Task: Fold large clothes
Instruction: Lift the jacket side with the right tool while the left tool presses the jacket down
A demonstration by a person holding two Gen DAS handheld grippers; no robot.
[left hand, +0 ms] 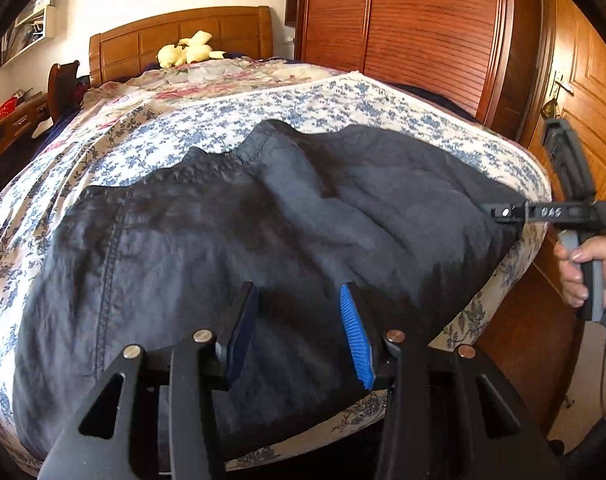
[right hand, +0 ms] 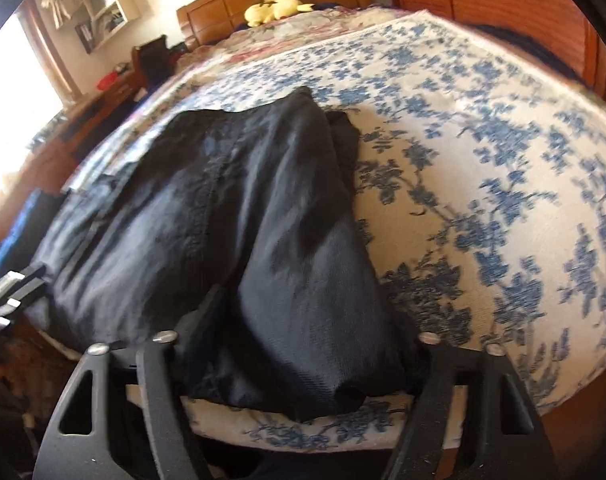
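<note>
Garment (left hand: pixel 231 248), dark and limp (likely light, slippery), lay on the bed (left hand: pixel 383 108). Left tongs (left hand: pixel 299 320) hovered open above it; right tongs (right hand: pixel 303 360) straddled its six-o'clock hem, grip uncertain.

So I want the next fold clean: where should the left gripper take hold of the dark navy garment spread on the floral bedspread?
Probably the dark navy garment is best taken at its near hem, coming in from the foot of the bed, low and forward. That edge lies along the floral bedspread rim just ahead of the left gripper, whose jaws stand apart. The right gripper straddles the neighbouring corner.
</note>
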